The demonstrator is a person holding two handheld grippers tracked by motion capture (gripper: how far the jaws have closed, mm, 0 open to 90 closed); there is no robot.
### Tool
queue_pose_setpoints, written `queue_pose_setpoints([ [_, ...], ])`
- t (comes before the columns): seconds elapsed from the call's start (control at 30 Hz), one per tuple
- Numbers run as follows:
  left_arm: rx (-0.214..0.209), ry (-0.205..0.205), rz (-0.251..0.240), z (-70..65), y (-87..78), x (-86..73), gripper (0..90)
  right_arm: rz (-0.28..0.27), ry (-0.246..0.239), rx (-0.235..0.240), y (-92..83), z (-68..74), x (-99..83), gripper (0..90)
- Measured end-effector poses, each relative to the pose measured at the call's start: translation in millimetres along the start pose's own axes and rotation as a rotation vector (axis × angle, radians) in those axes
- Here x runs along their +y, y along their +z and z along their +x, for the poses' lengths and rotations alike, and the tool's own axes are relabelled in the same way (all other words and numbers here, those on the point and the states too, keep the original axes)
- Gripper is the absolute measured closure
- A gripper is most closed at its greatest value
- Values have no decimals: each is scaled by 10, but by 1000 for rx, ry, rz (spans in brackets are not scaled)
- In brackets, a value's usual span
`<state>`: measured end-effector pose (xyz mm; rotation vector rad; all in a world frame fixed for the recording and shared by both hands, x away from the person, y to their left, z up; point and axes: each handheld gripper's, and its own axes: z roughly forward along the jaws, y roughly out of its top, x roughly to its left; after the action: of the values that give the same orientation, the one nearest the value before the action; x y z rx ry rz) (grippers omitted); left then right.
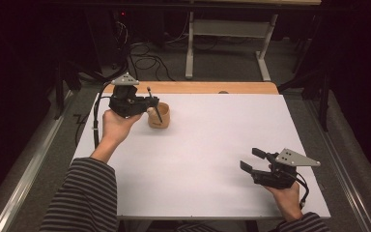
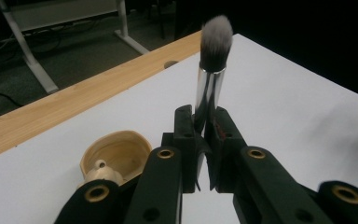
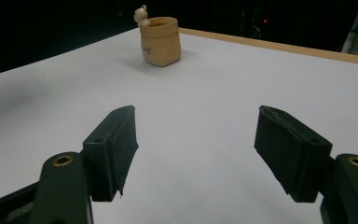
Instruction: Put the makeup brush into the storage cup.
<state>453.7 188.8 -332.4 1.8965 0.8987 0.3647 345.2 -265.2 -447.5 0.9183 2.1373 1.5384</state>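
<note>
While left tool (image 2: 204,140) clamps makeup brush (image 2: 210,70) above cup (image 1: 158,116), right tool (image 3: 205,154) spread wide

Your white tabletop (image 1: 212,159) ends at twelve o'clock in a light wooden edge strip (image 1: 193,87). Beyond it you have grey carpet (image 1: 222,63) with loose black cables (image 1: 145,60) at eleven o'clock and a pale metal desk frame (image 1: 227,34) at twelve. The surrounding room is dark.
</note>
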Motion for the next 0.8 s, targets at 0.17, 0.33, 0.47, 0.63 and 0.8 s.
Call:
queue_pose_setpoints([
  [0.17, 11, -7, 0, 28, 21, 15, 834, 0, 5, 0, -4, -9, -2, 307],
  [0.33, 20, -7, 7, 53, 55, 15, 835, 0, 4, -2, -4, -4, -3, 307],
  [0.47, 24, -16, 7, 81, 77, 8, 835, -8, 7, 2, -8, -9, 0, 305],
  [0.63, 38, -25, 15, 112, 93, 4, 835, -12, 9, 2, -19, -8, 1, 305],
  [0.8, 49, -33, 11, 142, 115, 4, 834, -9, 8, 4, -12, -10, 0, 305],
])
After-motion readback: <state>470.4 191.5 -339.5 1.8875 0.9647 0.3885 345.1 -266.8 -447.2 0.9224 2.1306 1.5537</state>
